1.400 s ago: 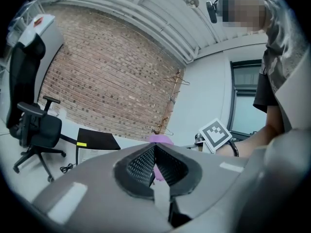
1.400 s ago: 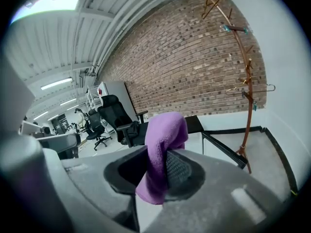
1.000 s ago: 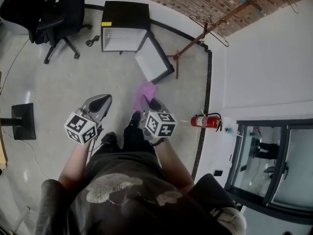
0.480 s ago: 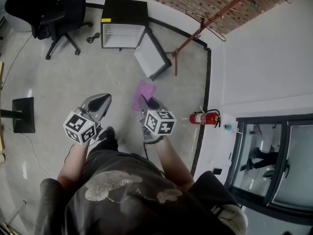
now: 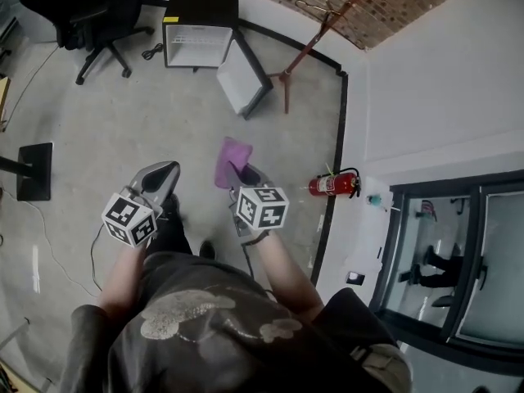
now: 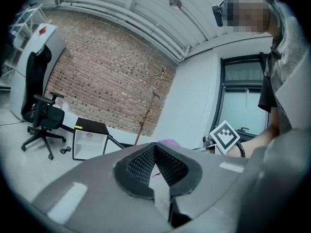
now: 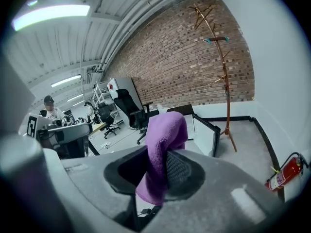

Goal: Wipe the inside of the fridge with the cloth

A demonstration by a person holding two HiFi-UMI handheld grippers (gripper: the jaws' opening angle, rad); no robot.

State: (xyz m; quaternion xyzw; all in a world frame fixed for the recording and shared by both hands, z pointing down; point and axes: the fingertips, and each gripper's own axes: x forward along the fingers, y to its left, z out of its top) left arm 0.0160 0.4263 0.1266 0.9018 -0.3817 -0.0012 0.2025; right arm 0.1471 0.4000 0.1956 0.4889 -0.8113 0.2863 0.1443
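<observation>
A small black fridge (image 5: 201, 33) stands on the floor far ahead, its white inside showing and its door (image 5: 243, 76) swung open to the right. My right gripper (image 5: 241, 170) is shut on a purple cloth (image 5: 231, 160), which drapes over the jaws in the right gripper view (image 7: 163, 144). My left gripper (image 5: 166, 170) is held beside it at the left, shut with nothing between its pads (image 6: 141, 161). Both are well short of the fridge (image 6: 90, 141). The fridge (image 7: 187, 110) shows past the cloth.
A black office chair (image 5: 102, 19) stands left of the fridge, and a wooden coat stand (image 5: 315, 35) to its right. A red fire extinguisher (image 5: 333, 186) lies by the right wall. A black monitor base (image 5: 33, 170) sits on the floor at left.
The person has shifted their feet and the view has swung a little. Both grippers sit slightly lower in the view. The cloth stays in the right gripper.
</observation>
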